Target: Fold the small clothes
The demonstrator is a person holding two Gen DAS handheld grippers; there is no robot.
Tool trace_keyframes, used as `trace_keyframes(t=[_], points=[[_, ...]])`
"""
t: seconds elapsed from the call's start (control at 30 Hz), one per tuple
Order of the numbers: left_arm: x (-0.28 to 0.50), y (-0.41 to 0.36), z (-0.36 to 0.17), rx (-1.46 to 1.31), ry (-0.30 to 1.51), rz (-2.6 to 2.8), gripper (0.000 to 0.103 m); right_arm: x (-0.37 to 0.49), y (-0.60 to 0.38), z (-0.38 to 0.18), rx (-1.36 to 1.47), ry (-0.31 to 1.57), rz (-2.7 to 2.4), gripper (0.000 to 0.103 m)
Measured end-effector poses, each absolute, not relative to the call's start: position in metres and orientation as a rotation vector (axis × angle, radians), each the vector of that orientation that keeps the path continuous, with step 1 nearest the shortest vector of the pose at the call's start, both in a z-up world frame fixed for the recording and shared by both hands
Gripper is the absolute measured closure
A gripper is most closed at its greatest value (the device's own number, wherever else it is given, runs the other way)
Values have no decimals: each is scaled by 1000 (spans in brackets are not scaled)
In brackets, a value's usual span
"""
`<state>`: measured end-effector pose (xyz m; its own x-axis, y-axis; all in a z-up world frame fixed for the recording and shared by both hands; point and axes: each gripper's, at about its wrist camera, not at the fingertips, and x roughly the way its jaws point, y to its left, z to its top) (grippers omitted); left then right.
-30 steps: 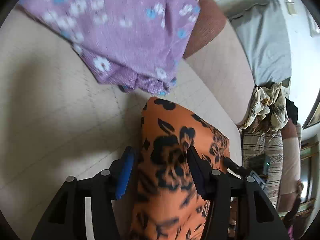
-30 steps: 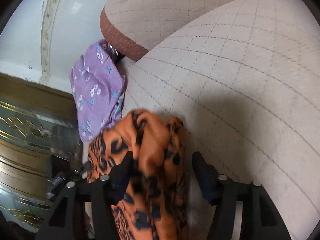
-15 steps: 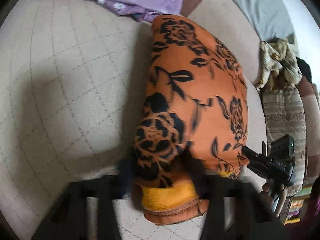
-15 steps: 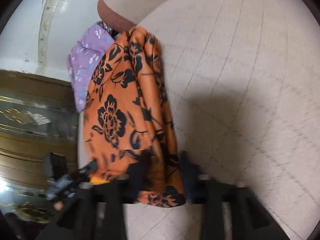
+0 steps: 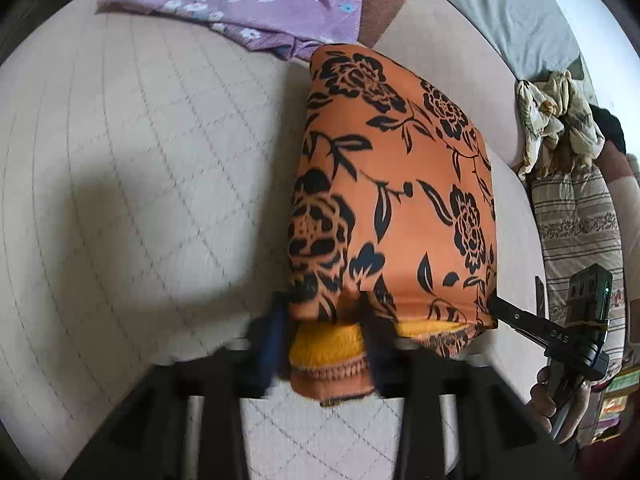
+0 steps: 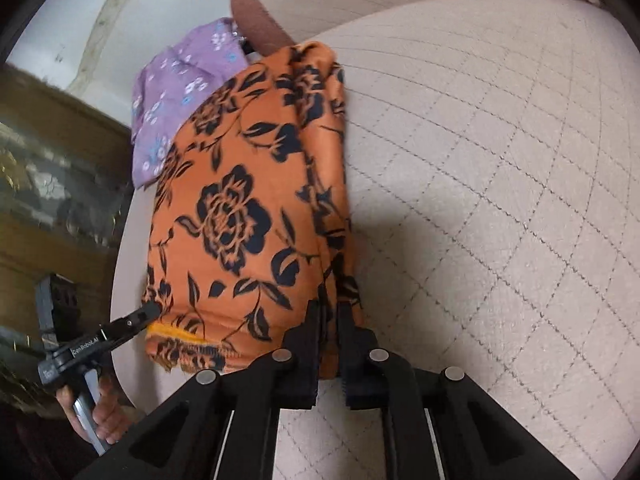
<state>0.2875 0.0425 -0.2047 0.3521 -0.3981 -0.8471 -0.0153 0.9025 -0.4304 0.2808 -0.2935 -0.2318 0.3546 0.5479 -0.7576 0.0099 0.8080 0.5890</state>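
Observation:
An orange garment with black flowers [image 5: 392,184] lies folded on the quilted beige cushion [image 5: 140,160]; its yellow lining shows at the near edge. My left gripper [image 5: 324,332] grips the near left corner of it. My right gripper [image 6: 329,320] is shut on the near right corner of the same garment [image 6: 240,208]. Each gripper shows in the other's view, the right one [image 5: 520,316] and the left one [image 6: 132,320], at opposite corners.
A purple floral garment [image 5: 240,4] lies at the far end of the cushion, touching the orange one. A brown-edged backrest [image 6: 360,0] rises behind. A grey sheet [image 5: 512,12], crumpled cloth [image 5: 556,120] and striped bedding [image 5: 580,232] lie to the right.
Both grippers closed on the orange garment's near edge and drew back, spreading it out flat and long on the cushion. It was bunched between open fingers before.

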Motion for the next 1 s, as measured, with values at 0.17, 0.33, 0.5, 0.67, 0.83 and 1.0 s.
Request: trace_keyframes(t=[0.17, 0.33, 0.5, 0.67, 0.83, 1.0], points=[[279, 55, -199, -467, 1169, -289, 35, 274, -311, -220, 709, 1097, 401, 21], [285, 38, -210, -459, 1213, -287, 30, 277, -311, -221, 675, 1087, 367, 6], [287, 29, -215, -463, 1213, -286, 58, 284, -298, -246, 674, 1191, 371, 18], [287, 25, -219, -450, 1220, -267, 84, 282, -293, -251, 741, 1212, 422, 67], [282, 43, -183, -505, 1155, -322, 96, 277, -295, -236, 762, 1205, 445, 91], [285, 45, -211, -411, 1260, -240, 96, 255, -286, -239, 757, 1222, 448, 93]])
